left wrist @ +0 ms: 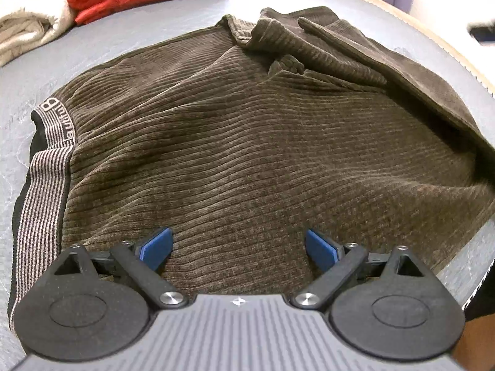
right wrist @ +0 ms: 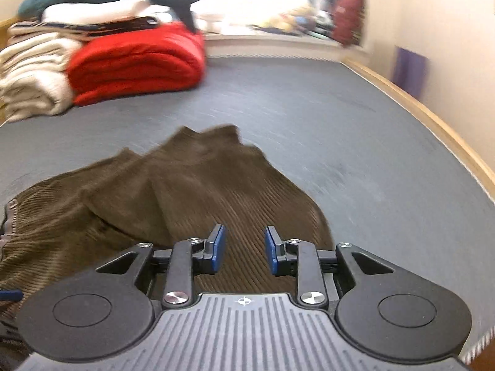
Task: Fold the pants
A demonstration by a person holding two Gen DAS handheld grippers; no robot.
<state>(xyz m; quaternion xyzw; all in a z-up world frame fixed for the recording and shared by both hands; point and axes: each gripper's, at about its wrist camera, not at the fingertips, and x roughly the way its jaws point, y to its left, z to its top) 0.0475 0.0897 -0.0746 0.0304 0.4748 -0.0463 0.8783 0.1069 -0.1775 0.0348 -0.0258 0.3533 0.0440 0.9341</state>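
Brown corduroy pants [left wrist: 247,142] lie folded on the grey surface [left wrist: 154,31], with a striped waistband [left wrist: 43,185] at the left and bunched leg ends at the far right. My left gripper [left wrist: 238,247] is open and empty, its blue pads spread wide just above the cloth. In the right wrist view the same pants [right wrist: 173,191] lie below and ahead. My right gripper [right wrist: 244,252] is open and empty, with a narrower gap, hovering above the pants' right part. The right view is motion-blurred.
A folded red blanket [right wrist: 136,65] and cream blankets [right wrist: 31,77] are stacked at the far left, with more folded laundry on top. A wooden edge [right wrist: 433,117] and a wall bound the surface on the right. A purple object [right wrist: 410,71] leans on the wall.
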